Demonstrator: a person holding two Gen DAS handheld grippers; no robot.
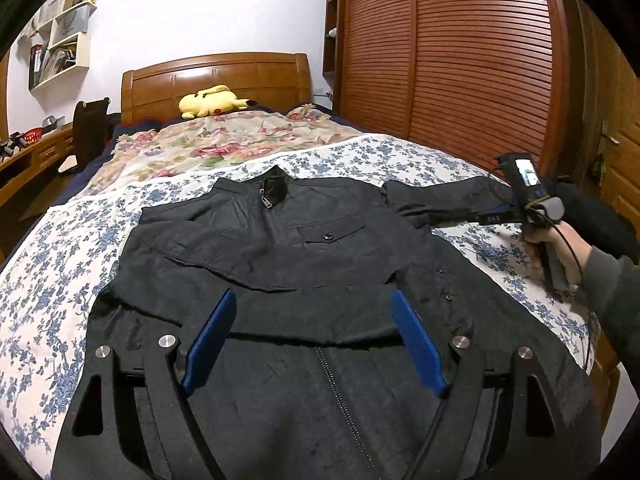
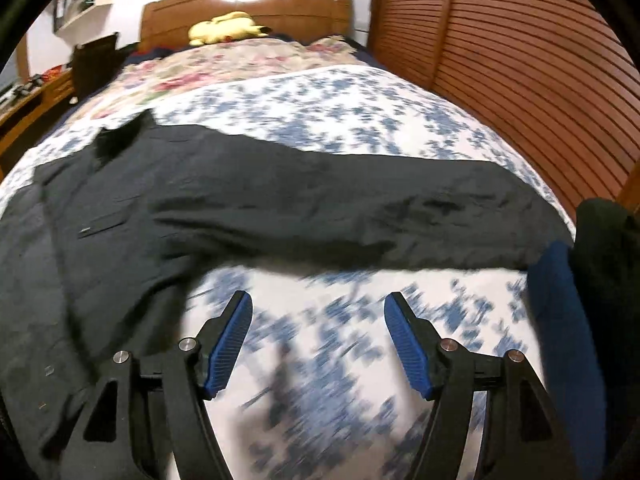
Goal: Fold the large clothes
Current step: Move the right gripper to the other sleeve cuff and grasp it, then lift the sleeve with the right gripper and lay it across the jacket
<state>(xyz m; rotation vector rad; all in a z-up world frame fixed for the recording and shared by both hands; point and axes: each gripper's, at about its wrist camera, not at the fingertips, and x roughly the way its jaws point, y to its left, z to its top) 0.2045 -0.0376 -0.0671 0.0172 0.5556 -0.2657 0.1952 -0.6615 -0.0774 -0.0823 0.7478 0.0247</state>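
Note:
A black zip jacket lies front up on the blue-flowered bedsheet, collar toward the headboard. One sleeve is folded across its chest; the other sleeve stretches out to the right. My left gripper hangs open just above the jacket's lower front, with nothing between its blue pads. A hand holds the right gripper by the outstretched sleeve's end. In the blurred right wrist view the right gripper stands open over bare sheet, with the sleeve lying across just beyond its fingertips.
A yellow plush toy rests by the wooden headboard, with a pink-flowered quilt below it. A louvred wooden wardrobe stands close along the bed's right side. A desk and dark chair are at the left.

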